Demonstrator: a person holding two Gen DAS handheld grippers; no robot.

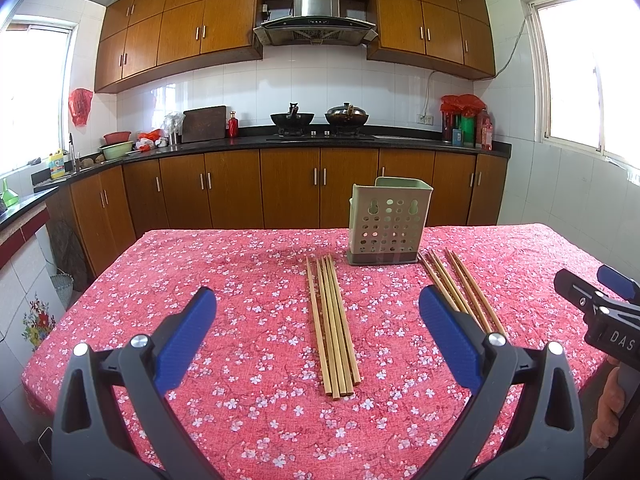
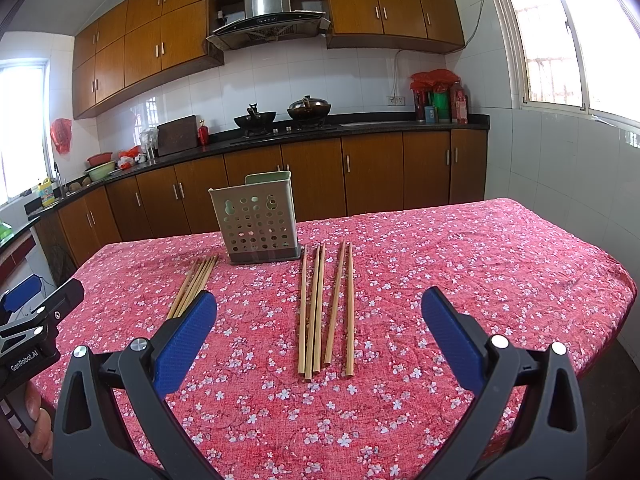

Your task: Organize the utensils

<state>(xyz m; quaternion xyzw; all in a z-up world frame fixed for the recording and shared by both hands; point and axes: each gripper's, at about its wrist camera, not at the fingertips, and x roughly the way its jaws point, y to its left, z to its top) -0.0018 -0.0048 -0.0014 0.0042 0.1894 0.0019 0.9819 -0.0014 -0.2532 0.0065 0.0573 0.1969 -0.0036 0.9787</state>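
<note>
"DAS" shows in white on the right claw's [image 1: 612,292] black body, "GenRobot.AI" on the left claw's [image 2: 24,308]. Both claws gape wide and hold nothing, their blue ribbed pads above a counter [image 2: 480,264] draped in red cloth with white blossoms. The pale green perforated plastic utensil holder [image 1: 386,222] stands upright. Left of it lies one bunch of round wooden chopsticks [image 1: 332,324], to its right a looser group of chopsticks [image 2: 326,312].

The left claw's finger [image 1: 452,344] hides the near ends of the right-hand chopsticks [image 1: 466,292]; the holder [image 1: 390,220] interior is unseen.
</note>
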